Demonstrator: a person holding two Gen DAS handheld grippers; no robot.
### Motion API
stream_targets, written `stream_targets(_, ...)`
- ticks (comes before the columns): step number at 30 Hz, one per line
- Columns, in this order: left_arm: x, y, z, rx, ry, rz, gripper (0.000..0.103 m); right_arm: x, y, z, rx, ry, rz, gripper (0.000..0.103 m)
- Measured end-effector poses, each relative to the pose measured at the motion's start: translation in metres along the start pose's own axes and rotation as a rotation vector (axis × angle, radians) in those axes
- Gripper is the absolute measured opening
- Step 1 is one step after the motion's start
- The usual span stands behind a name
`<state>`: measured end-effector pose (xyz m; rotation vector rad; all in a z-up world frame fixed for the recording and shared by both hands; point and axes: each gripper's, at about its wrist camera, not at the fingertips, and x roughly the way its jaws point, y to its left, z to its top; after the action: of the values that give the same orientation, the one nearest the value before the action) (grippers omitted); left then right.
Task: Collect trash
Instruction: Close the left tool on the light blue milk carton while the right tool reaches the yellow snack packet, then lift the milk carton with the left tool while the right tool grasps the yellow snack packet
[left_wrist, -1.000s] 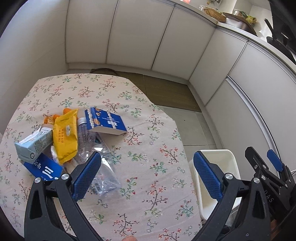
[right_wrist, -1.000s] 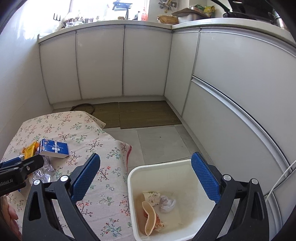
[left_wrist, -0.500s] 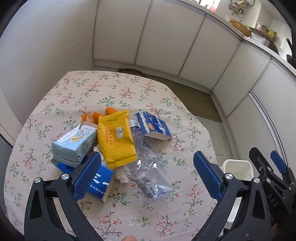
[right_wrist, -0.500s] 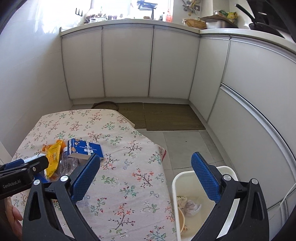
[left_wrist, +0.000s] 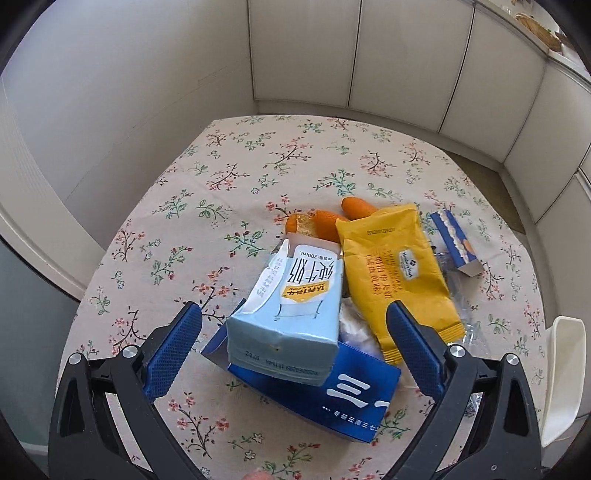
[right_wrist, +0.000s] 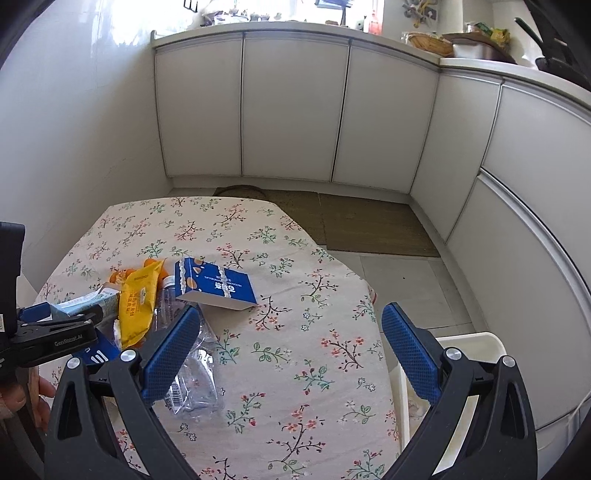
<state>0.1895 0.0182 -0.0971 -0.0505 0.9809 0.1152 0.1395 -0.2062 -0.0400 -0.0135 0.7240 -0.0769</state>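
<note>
A pile of trash lies on the floral table (left_wrist: 258, 173). A light blue milk carton (left_wrist: 291, 314) rests on a dark blue box (left_wrist: 332, 398), beside a yellow snack packet (left_wrist: 395, 273), orange peels (left_wrist: 325, 221) and a small blue box (left_wrist: 456, 240). My left gripper (left_wrist: 295, 350) is open, its jaws either side of the milk carton's near end. My right gripper (right_wrist: 288, 354) is open and empty above the table, near a crushed clear bottle (right_wrist: 192, 362). The white bin (right_wrist: 476, 350) stands by the table's right edge.
White cabinets (right_wrist: 295, 110) run along the back and right. A brown mat (right_wrist: 362, 229) lies on the floor beyond the table. The wall (left_wrist: 110, 92) borders the table's left side. The bin's rim also shows in the left wrist view (left_wrist: 565, 373).
My left gripper has swung left and closed in on the trash pile, now straddling the milk carton. My right gripper has turned left from above the bin to over the table.
</note>
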Motion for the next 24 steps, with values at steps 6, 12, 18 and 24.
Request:
stream_targets(6, 0.016, 0.004, 0.000, -0.015, 0.038, 0.006, 0.078, 0.024, 0.013, -0.002, 0.011, 0.091, 0.090, 0.096)
stream_targets(12, 0.017, 0.012, -0.004, -0.016, 0.072, -0.060, 0.053, 0.058, 0.046, -0.007, 0.025, 0.244, 0.285, 0.096)
stream_targets(18, -0.023, 0.036, 0.010, -0.089, -0.044, -0.113, 0.053, 0.088, 0.071, -0.007, 0.125, 0.350, 0.465, 0.096)
stream_targets(24, -0.062, 0.060, 0.023, -0.150, -0.144, -0.158, 0.053, 0.109, 0.088, -0.013, 0.206, 0.453, 0.594, 0.086)
